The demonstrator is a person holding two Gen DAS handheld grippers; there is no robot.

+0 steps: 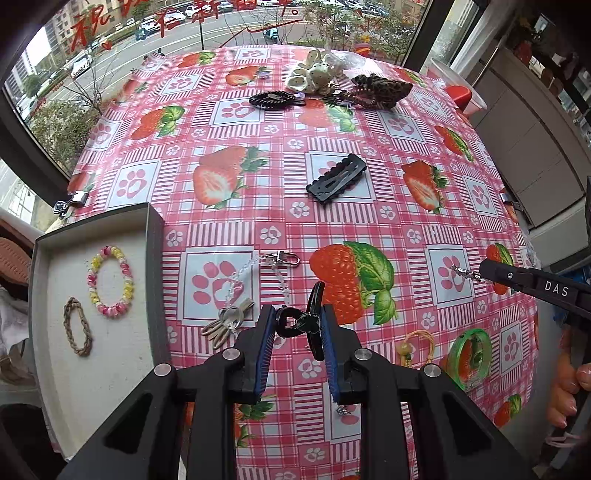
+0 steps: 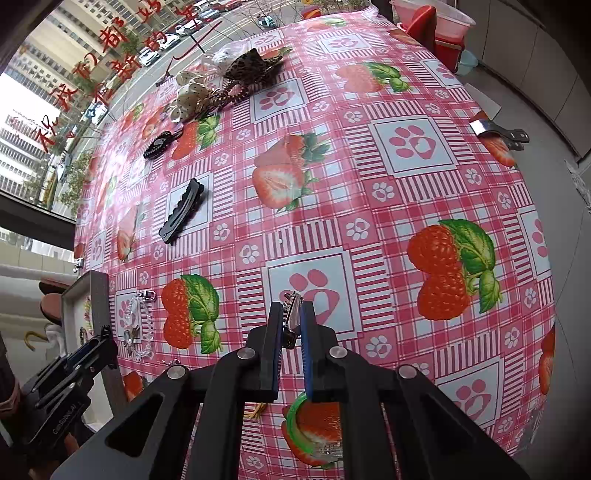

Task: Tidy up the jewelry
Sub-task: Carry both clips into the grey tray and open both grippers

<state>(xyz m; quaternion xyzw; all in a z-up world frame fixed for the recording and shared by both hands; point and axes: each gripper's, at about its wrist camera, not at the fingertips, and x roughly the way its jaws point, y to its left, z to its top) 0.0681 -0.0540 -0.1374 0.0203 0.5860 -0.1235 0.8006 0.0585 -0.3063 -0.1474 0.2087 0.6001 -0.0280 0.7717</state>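
Green bangle (image 2: 295,421): partly hidden behind the right gripper's fingers (image 2: 306,354). Grey tray (image 1: 155,236): near end cut off below. Red window lettering (image 1: 110,22): cropped at top edge.

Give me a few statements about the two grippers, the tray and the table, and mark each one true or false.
1. The left gripper holds a black claw clip. True.
2. The right gripper is empty. False: it is shut on a small metal clip.
3. The tray holds a bead bracelet and a braided band. True.
4. The green bangle lies in the tray. False: it lies on the tablecloth.
5. The black snap clip lies on the tablecloth. True.
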